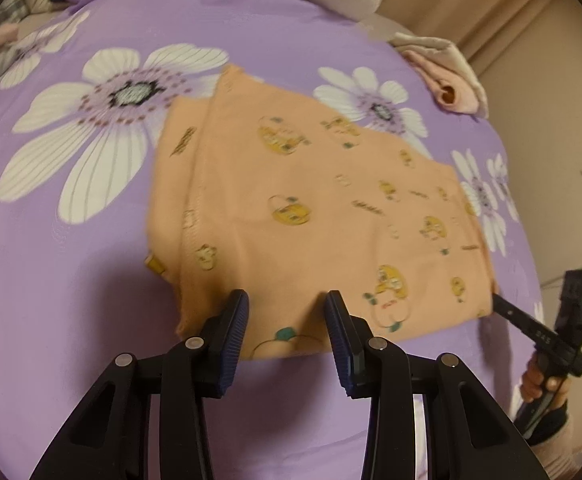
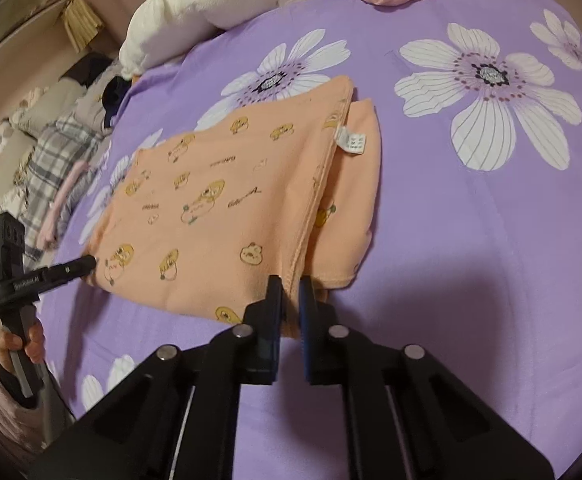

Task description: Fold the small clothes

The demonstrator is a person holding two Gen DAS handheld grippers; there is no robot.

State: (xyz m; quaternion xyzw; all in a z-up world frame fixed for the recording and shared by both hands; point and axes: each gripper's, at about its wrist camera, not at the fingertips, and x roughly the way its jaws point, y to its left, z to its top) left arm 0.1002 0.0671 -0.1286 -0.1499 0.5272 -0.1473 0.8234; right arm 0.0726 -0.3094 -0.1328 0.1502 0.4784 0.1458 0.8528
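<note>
Lying folded on a purple bedsheet (image 1: 71, 280) printed with large white daisies, the small orange garment (image 1: 311, 208) shows yellow cartoon chicks and short cursive words too blurred to read; a white care label (image 2: 351, 142) with tiny illegible print sticks out at its far right fold in the right wrist view. The cloth looks like soft knit cotton, with a stitched hem running along the left layer and a second layer peeking out beneath. The right gripper (image 2: 290, 304) has its blue ribbed pads drawn narrow on the near edge of the garment, the hem pinched between them. The left gripper (image 1: 287, 320) stands with its fingers partly apart over the near edge, nothing pressed between the pads. Small white lettering on the side of the right gripper's black finger cannot be made out. At the far edge lie a rolled pink cloth (image 1: 451, 88) and a white fleecy bundle (image 2: 195, 12); plaid fabric (image 2: 59, 152) sits far left.
</note>
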